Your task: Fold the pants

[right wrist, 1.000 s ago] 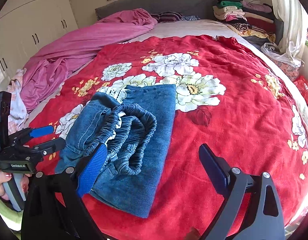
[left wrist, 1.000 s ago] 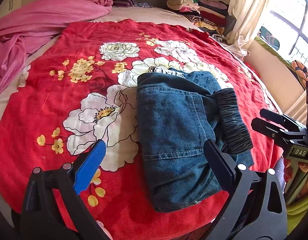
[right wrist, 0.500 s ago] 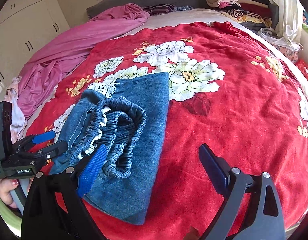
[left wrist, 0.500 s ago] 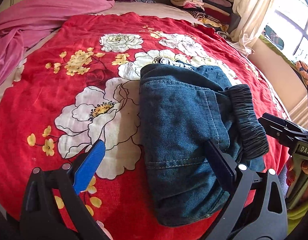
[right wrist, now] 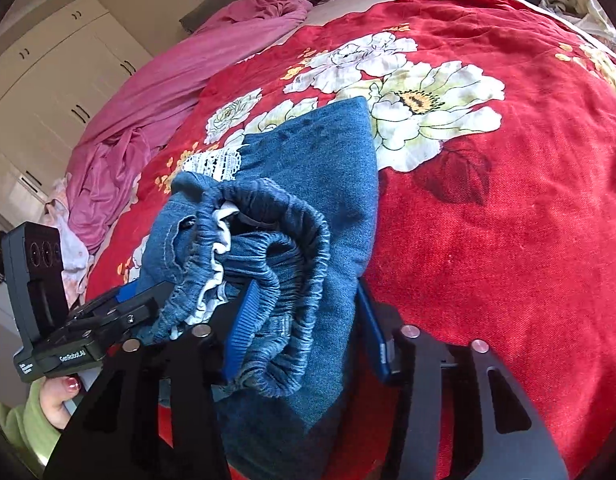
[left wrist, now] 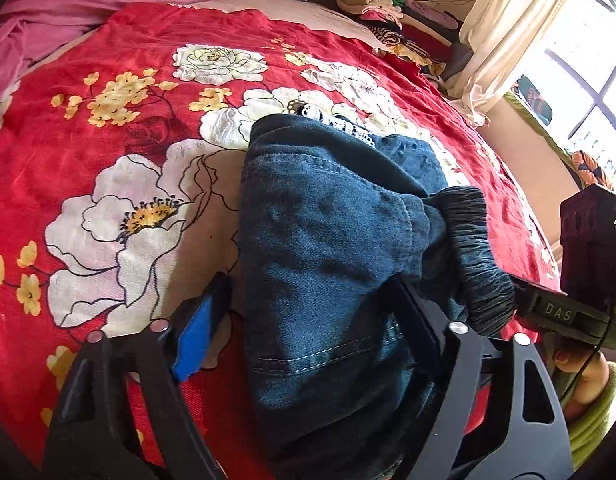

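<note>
The folded blue denim pants (left wrist: 332, 248) lie on the red flowered bedspread (left wrist: 108, 120), elastic waistband (right wrist: 292, 248) bunched on top at the near end. My left gripper (left wrist: 308, 320) straddles the left near part of the bundle, its fingers partly closed with denim between them. My right gripper (right wrist: 304, 316) straddles the waistband end, fingers partly closed around the cloth. Each gripper also shows in the other's view: the right one (left wrist: 548, 308) and the left one (right wrist: 120, 308), both pressed against the bundle's edge.
A pink sheet (right wrist: 168, 92) is heaped at the bed's far left. A stack of folded clothes (left wrist: 392, 12) sits at the headboard corner. A curtain and window (left wrist: 540, 40) are on the right. White wardrobes (right wrist: 48, 80) stand beyond the bed.
Both grippers have moved forward onto the pants and their fingers have narrowed around the bundle's near end. The pants look slightly bunched and raised.
</note>
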Demonstrator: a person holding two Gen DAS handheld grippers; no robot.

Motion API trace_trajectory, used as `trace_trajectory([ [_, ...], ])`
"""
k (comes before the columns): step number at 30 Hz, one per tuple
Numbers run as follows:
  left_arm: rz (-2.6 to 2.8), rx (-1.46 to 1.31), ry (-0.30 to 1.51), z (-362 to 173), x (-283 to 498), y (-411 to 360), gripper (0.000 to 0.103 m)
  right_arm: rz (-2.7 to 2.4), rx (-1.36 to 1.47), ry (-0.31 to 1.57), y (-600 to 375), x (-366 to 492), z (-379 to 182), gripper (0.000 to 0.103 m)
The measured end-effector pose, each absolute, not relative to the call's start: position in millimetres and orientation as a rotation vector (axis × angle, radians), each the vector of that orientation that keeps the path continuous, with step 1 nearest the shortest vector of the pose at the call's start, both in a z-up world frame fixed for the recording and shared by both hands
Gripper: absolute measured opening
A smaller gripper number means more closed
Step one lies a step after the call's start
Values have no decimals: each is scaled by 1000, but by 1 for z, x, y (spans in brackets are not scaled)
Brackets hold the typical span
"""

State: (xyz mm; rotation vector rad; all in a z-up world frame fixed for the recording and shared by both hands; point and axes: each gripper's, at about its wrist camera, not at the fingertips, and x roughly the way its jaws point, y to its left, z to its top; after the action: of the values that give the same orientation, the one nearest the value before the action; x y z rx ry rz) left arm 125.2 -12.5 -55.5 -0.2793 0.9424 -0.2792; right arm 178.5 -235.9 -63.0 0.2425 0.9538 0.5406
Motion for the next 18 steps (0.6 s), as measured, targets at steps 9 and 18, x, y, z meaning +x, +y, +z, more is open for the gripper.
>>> trace_trajectory([
  [9,-290,-244,916,-30,118,-25,22,515,105,799,-220,152,-25,19],
  [18,-287,-187,882,2,152,-28,22,529,7,736,-207,190,11,11],
])
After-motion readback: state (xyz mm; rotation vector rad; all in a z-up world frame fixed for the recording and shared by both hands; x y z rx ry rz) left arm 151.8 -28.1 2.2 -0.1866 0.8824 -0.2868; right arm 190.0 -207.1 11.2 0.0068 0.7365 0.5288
